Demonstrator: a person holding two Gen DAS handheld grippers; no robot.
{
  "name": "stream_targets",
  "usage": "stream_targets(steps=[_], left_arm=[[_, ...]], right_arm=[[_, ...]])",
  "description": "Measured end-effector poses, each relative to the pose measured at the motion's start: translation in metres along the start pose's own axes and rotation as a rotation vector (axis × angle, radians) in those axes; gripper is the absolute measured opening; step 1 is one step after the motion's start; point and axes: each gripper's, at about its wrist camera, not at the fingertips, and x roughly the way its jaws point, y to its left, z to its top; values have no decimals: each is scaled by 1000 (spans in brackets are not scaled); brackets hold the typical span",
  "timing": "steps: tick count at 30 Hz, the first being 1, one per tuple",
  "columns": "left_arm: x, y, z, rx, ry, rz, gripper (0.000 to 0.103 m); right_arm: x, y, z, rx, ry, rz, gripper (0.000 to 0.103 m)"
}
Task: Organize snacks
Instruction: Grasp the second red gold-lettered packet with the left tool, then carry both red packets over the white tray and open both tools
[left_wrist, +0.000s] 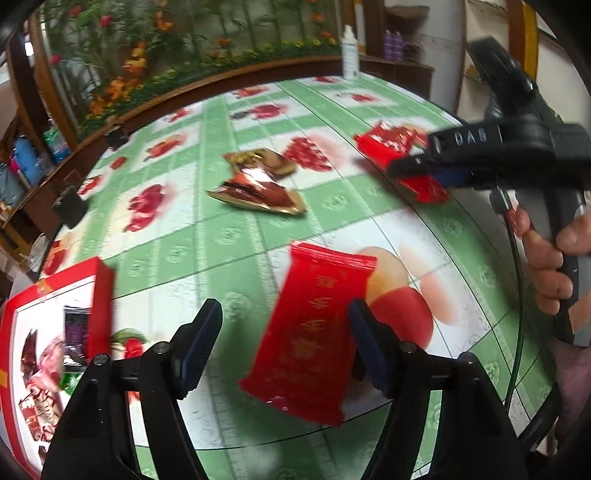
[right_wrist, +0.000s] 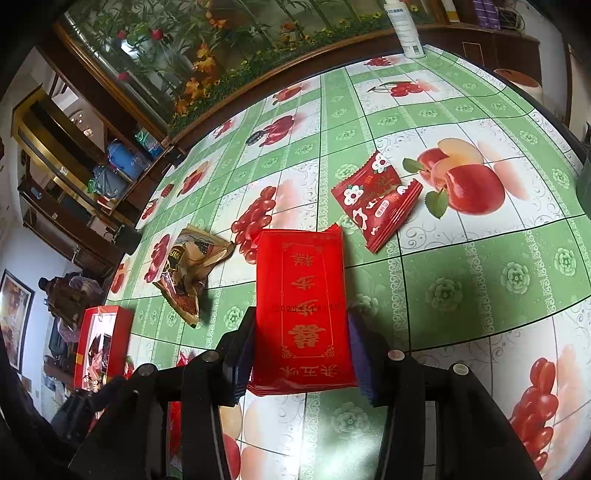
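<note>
glossy flat red packet (right_wrist: 303, 314), fruit-print tablecloth (right_wrist: 461, 280)

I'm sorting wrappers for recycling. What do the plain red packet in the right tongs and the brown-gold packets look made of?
Red packet: glossy plastic film, probably; smooth sheen, serrated crimped end.
Brown-gold packets: likely metallised foil film; crinkled, with bright reflections.

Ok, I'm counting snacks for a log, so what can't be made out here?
- Red box contents: left wrist view, cut by the picture edge and blurred.
- Loose red packet between the fingers of the open left gripper: motion blur hides its print.
- Held red packet: right wrist view, side edges behind the right gripper.
- Brown wrappers: overlapping, count unclear in both views.
</note>
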Motion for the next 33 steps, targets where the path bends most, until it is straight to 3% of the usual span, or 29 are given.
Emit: stream_targets(steps=[5, 13, 15, 18, 19, 28, 33], left_arm=[[16, -4, 0, -5, 62, -65, 70], [18, 0, -3, -32, 54, -123, 72], [17, 0, -4, -33, 47, -120, 70], [16, 3, -4, -50, 34, -116, 51], [15, 5, -3, -60, 32, -111, 49], [10, 18, -9, -150, 25, -105, 49], [-5, 31, -10, -189, -23, -41, 49]], right_arm=[[0, 0, -1, 4, 2, -1, 48], [2, 0, -1, 0, 1, -17, 48], [3, 1, 0, 0, 2, -17, 48], [3, 1, -1, -6, -3, -24, 48], [3, 2, -1, -8, -4, -26, 48], [4, 4, -1, -20, -22, -26, 48], [0, 10, -1, -43, -52, 1, 47]])
